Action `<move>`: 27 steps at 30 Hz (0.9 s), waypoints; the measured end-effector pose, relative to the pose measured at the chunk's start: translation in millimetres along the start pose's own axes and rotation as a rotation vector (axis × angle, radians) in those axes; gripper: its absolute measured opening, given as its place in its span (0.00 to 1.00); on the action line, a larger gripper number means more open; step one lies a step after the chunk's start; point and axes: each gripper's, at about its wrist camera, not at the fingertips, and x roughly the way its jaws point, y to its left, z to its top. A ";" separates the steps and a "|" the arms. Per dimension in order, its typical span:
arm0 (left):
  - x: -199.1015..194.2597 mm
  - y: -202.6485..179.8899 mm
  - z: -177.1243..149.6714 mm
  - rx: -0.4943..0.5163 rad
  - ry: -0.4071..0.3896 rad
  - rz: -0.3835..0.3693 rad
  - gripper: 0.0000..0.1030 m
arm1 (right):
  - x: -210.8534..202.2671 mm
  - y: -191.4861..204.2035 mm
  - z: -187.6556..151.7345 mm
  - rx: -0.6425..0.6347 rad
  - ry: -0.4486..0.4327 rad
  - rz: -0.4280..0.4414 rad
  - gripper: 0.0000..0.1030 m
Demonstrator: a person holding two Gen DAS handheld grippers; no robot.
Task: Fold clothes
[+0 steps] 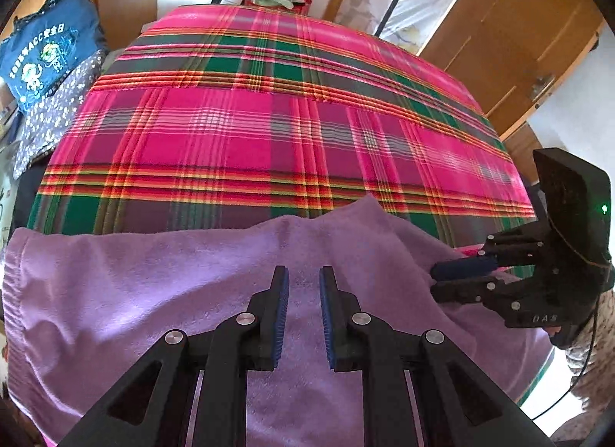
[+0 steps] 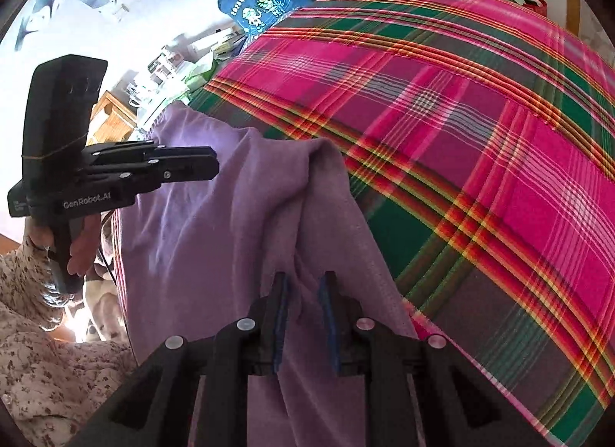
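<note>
A purple fleece garment [image 1: 161, 285] lies spread along the near edge of a bed covered by a pink, green and red plaid blanket [image 1: 246, 131].

Left gripper [image 1: 304, 316]: jaws stand slightly apart above the flat middle of the garment; nothing sits between the blue pads, and contact with the cloth cannot be confirmed.

Right gripper [image 2: 303, 320]: jaws narrowly parted, with a raised ridge of the purple fabric running up between the pads; whether they pinch it cannot be told.

In the right wrist view, a hand [image 2: 78, 251] with a floral sleeve [image 2: 46, 377] grips the left gripper's handle.
</note>
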 end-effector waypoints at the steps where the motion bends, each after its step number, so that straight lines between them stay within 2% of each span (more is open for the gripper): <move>1: 1.5 0.2 0.0 -0.003 0.002 0.003 0.16 | 0.1 2.6 0.3 -0.012 -0.003 -0.010 0.19; 11: 15.0 -0.5 -4.0 -0.030 0.027 0.011 0.16 | 6.1 37.7 -10.5 -0.177 -0.032 -0.193 0.20; 16: 17.2 -2.3 -4.2 -0.031 0.028 0.016 0.16 | 4.9 33.8 -11.9 -0.140 -0.045 -0.175 0.15; 24: 18.8 -2.6 -5.3 -0.034 0.027 0.018 0.16 | 3.1 36.7 -14.6 -0.147 -0.049 -0.173 0.16; 27: 18.5 -1.8 -5.6 -0.036 0.026 0.016 0.16 | 3.5 38.0 -14.4 -0.155 -0.045 -0.175 0.08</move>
